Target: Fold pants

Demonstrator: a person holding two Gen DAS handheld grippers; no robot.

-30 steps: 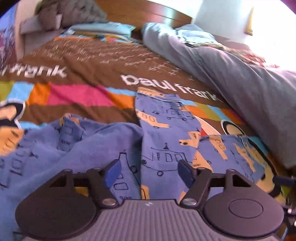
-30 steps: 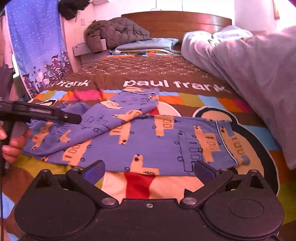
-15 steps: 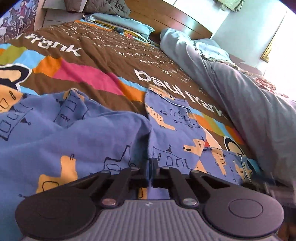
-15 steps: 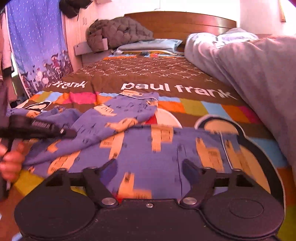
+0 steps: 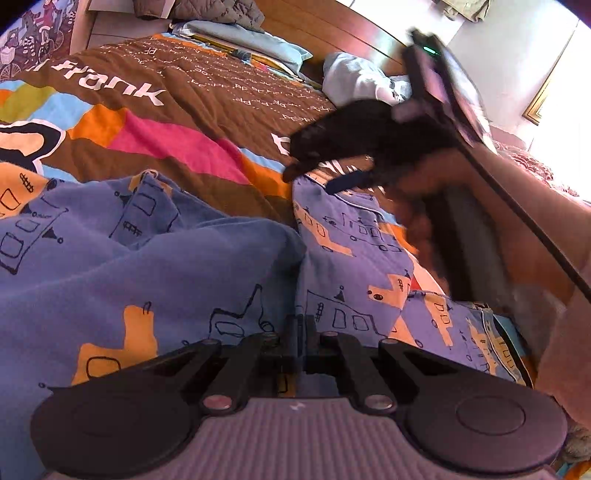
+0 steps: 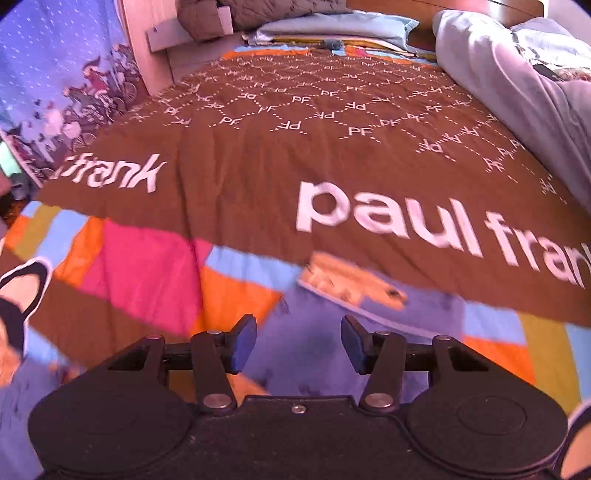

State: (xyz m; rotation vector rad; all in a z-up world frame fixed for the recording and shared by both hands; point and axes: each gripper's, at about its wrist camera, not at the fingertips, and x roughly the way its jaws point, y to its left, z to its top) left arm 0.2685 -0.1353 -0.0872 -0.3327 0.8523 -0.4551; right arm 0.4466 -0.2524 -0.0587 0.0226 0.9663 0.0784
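Observation:
The blue pants [image 5: 166,266] with orange car prints lie crumpled on the colourful bedspread [image 5: 192,110]. My left gripper [image 5: 301,332] is shut on a fold of the pants near the crotch. In the left wrist view the right gripper [image 5: 332,173] hovers over the far leg cuff [image 5: 332,206]. In the right wrist view my right gripper [image 6: 298,341] is open just above that cuff end [image 6: 351,288], with blue fabric between the fingers; the view is blurred.
A grey duvet [image 6: 517,74] is heaped along the right side of the bed. Pillows [image 6: 332,27] and a brown quilted jacket [image 6: 258,11] lie by the wooden headboard. A blue patterned cloth [image 6: 55,92] hangs at the left.
My left gripper closed on the pants fold and stays shut. My right gripper moved forward over the pants to the far leg cuff and narrowed its opening.

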